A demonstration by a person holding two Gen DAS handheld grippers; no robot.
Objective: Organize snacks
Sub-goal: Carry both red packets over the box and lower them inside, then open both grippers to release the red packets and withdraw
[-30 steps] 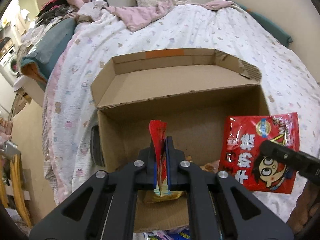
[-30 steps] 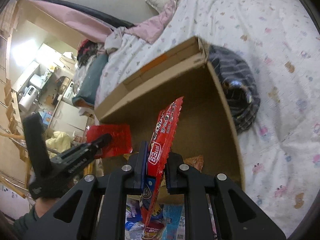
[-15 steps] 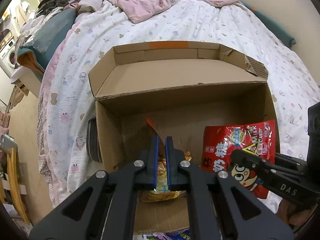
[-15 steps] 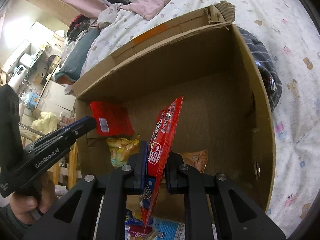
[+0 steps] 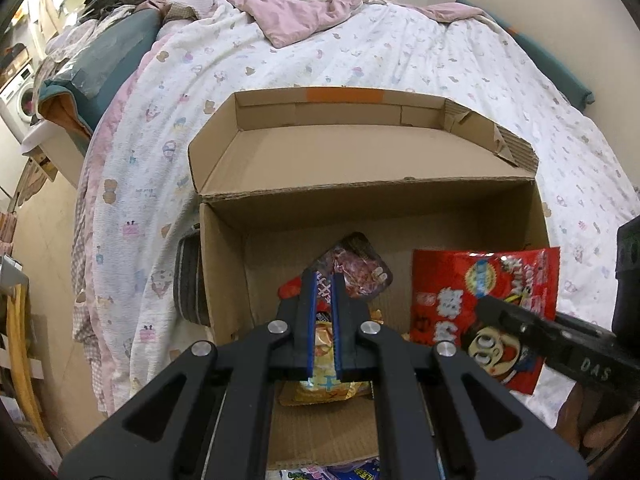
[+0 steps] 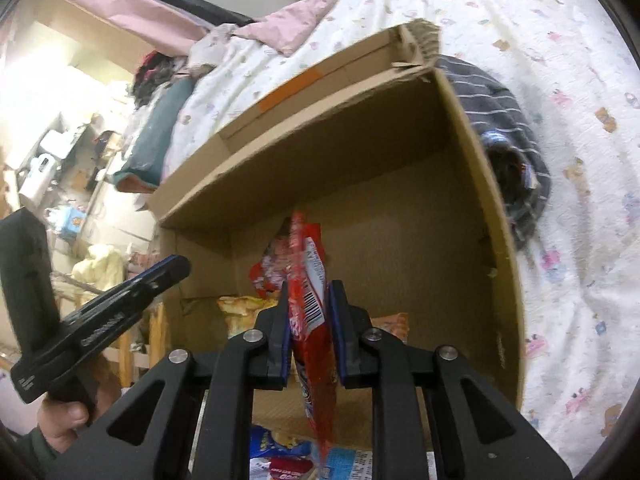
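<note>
Red candy packet (image 5: 484,312), cartoon face on front, upright over right side of open cardboard box (image 5: 224,272), not yet on box floor. Pinched between pads of right gripper (image 6: 309,292); jaws just been opening a little, packet between them, pads touching it. Left gripper (image 5: 323,280) w/ fingers together, nothing in them, over box's near left. Below it on box floor: dark red packet (image 5: 356,264) & yellow packet (image 5: 324,384), overlapping. Box on bed (image 5: 360,60) w/ white printed quilt, far flap folded back. Grey striped cloth (image 6: 500,120) against box's right wall, outside.
</note>
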